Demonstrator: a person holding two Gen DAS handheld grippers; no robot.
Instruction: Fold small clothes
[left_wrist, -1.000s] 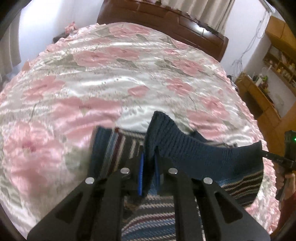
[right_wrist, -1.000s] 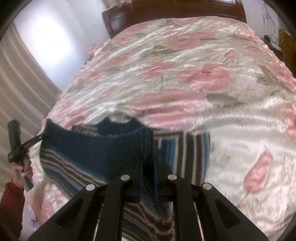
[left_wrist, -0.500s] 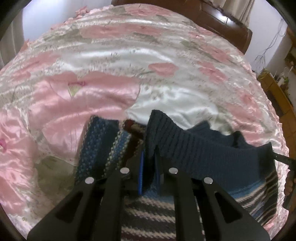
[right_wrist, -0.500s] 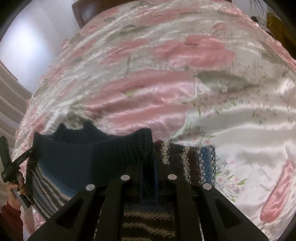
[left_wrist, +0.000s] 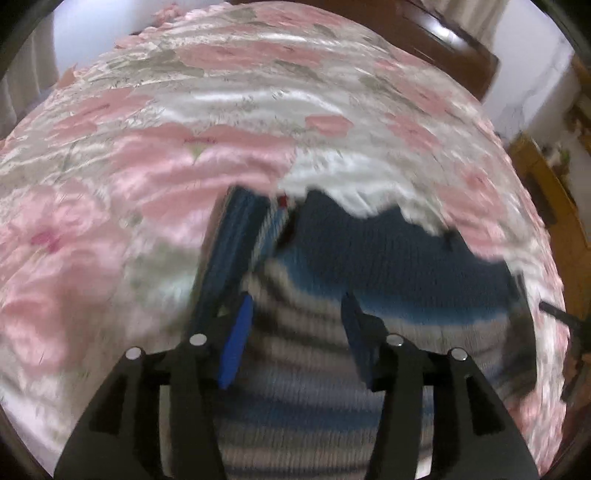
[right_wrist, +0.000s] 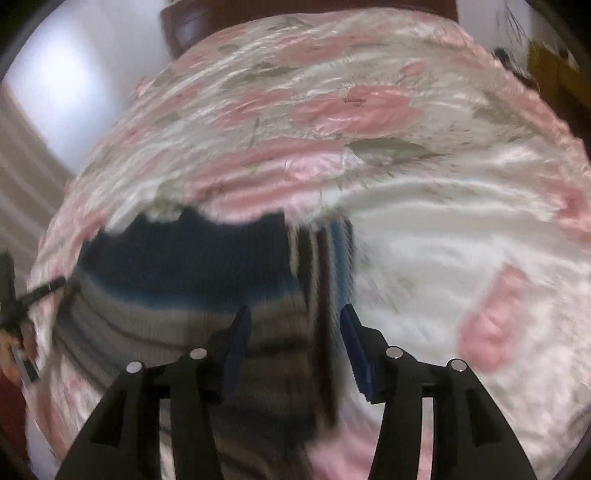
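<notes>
Both views are blurred. The left gripper (left_wrist: 297, 332) has its two blue-padded fingers spread wide with nothing between them, and the striped knit sweater (left_wrist: 332, 314) lies directly below and ahead of them on the bedspread (left_wrist: 166, 177). Just beyond the fingertips the sweater's grey, white and blue stripes give way to a dark navy band, whose far edge is uneven against the satin floral cover; a folded striped part runs up just left of the left finger. The right gripper (right_wrist: 295, 336) is likewise spread wide and grips nothing, hanging over the sweater's (right_wrist: 184, 291) right edge, so the cloth fills the space in front of and to the left of its fingers while bare bedspread (right_wrist: 443, 240) lies to the right. Past the navy band in both views stretches the pink-flowered cover, and beyond it a dark wooden headboard (left_wrist: 424, 40). At the far left of the right view, a hand (right_wrist: 14, 350) grasps the other tool's handle.
</notes>
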